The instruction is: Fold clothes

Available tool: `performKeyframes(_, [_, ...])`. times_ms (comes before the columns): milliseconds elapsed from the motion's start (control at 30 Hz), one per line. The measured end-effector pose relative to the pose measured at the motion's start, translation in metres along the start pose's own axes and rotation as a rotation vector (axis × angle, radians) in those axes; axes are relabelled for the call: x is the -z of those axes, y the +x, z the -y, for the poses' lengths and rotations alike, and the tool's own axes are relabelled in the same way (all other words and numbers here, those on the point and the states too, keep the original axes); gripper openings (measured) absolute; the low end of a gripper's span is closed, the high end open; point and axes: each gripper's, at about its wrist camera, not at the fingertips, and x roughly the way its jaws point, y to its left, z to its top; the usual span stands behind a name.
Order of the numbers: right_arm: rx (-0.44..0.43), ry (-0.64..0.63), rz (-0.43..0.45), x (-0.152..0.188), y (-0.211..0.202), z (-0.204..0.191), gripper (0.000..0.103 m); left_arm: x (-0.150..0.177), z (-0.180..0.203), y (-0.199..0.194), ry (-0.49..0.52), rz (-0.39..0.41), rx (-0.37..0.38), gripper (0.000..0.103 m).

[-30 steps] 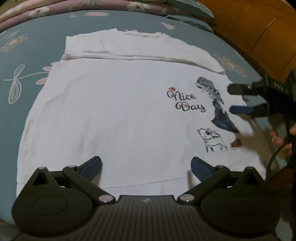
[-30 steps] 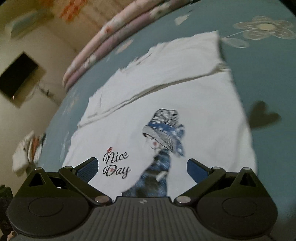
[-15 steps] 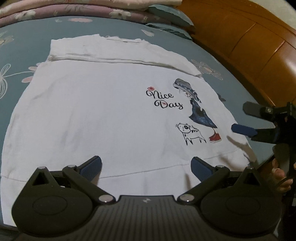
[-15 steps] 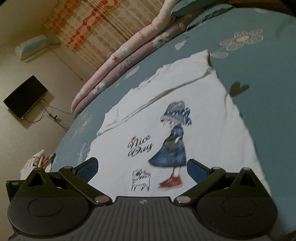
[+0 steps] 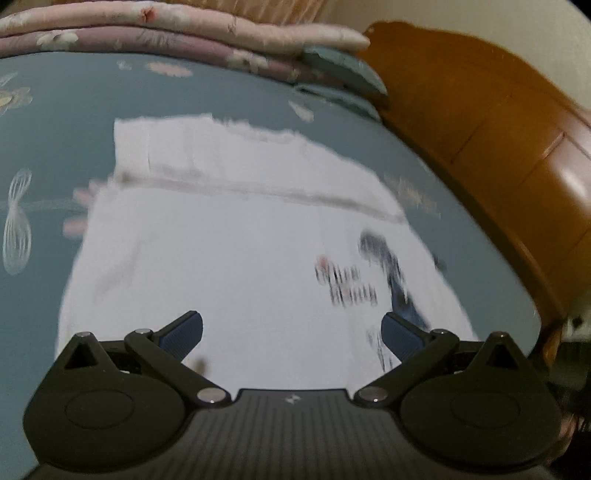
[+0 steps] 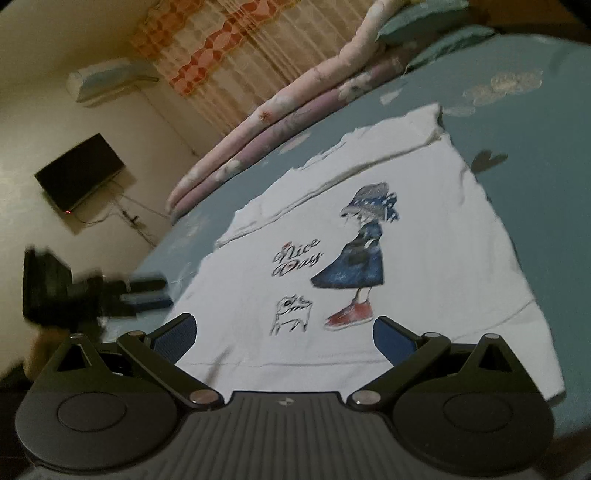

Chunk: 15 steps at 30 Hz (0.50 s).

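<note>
**White T-shirt spread on the bed, both tongs empty**

In the right wrist view, at nine o'clock, the left tongs [image 6: 147, 291] show blurred beside the T-shirt's edge, above the teal bedsheet [image 6: 554, 192]; their two fingers lie close together there, but the blur hides the gap. A black wall screen [image 6: 79, 171] hangs at ten o'clock, an air conditioner [image 6: 107, 79] above it, and a checked orange curtain [image 6: 221, 48] at twelve. Rolled pink quilts [image 6: 295, 122] run along the far side of the bed.

The white T-shirt [image 6: 424, 266] lies flat at the centre, print up — "Nice Day", a girl in a blue dress and a small animal — with its top part folded over as a band at one o'clock. Its hem lies nearest the right tongs [image 6: 283, 332], which are spread wide over it, pinching nothing.

In the left wrist view, smeared by motion, the left tongs [image 5: 291, 328] stand spread and empty over the T-shirt [image 5: 221, 258], whose print sits at four o'clock. The bedsheet [image 5: 55, 110] frames it — quilts [image 5: 166, 33] at twelve, a wooden headboard [image 5: 498, 147] at two.
</note>
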Motion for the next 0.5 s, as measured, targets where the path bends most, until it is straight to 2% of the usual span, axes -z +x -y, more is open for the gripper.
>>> performKeyframes(100, [0.065,-0.063,0.007,0.001,0.003,-0.012,0.103,-0.032,-0.024,0.020,-0.067,-0.023,-0.025,0.102])
performKeyframes(200, [0.134,-0.156,-0.001,0.002,0.008,-0.033,0.103,-0.046,-0.043,0.040,-0.126,-0.043,-0.063,0.102])
performKeyframes(267, [0.129,-0.193,-0.014,0.002,0.011,-0.041,0.103,-0.052,-0.056,0.053,-0.166,-0.058,-0.082,0.102])
performKeyframes(433, [0.099,-0.214,-0.056,0.006,0.023,-0.038,0.103,-0.047,-0.076,0.070,-0.240,-0.057,-0.031,0.102])
performKeyframes(500, [0.107,-0.184,-0.067,0.007,0.026,-0.028,0.103,-0.051,-0.082,0.064,-0.262,-0.019,-0.075,0.102])
